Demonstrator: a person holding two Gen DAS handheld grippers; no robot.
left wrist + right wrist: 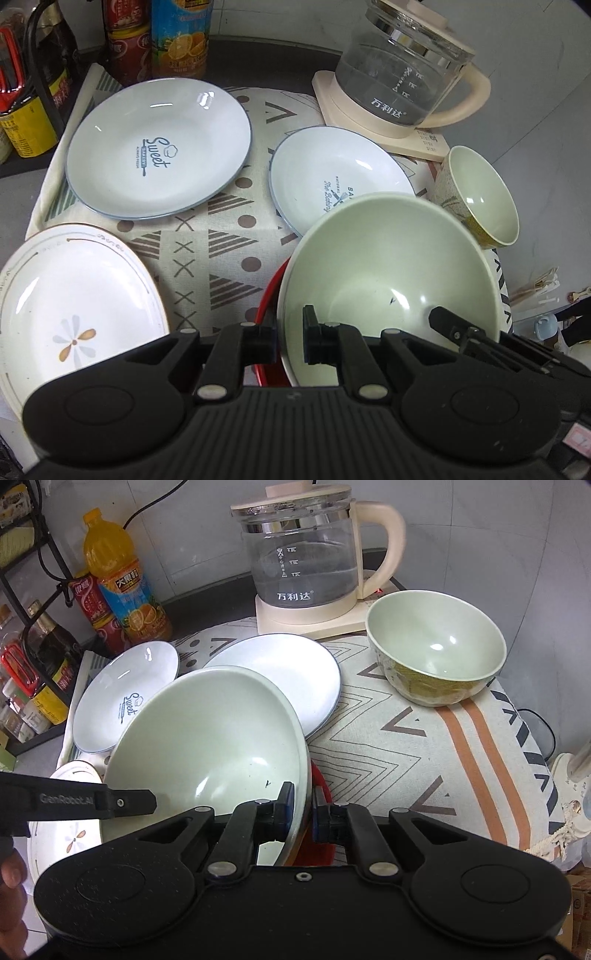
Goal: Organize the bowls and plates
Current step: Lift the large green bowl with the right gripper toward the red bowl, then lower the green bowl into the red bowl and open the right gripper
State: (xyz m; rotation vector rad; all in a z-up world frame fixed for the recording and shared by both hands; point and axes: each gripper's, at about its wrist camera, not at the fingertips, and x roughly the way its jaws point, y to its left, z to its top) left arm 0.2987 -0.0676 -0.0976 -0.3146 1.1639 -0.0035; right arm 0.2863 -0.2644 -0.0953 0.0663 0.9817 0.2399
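A large pale green bowl (388, 266) is tilted over a red dish (267, 299) on a patterned cloth. My left gripper (291, 339) is shut on its near left rim, one finger inside and one outside. My right gripper (301, 808) is shut on the bowl (214, 738) at the opposite rim. One of the right gripper's fingers (448, 325) shows inside the bowl in the left wrist view. A white "Sweet" plate (159, 147), a smaller white plate (332, 173), a flower plate (74, 302) and a small green bowl (480, 199) lie around it.
A glass kettle (306, 554) on its cream base stands at the back, right behind the small green bowl (436, 653). Drink bottles (118, 590) and a black rack of sauce bottles (33, 664) line the back left. The cloth (424, 757) drops off at the right.
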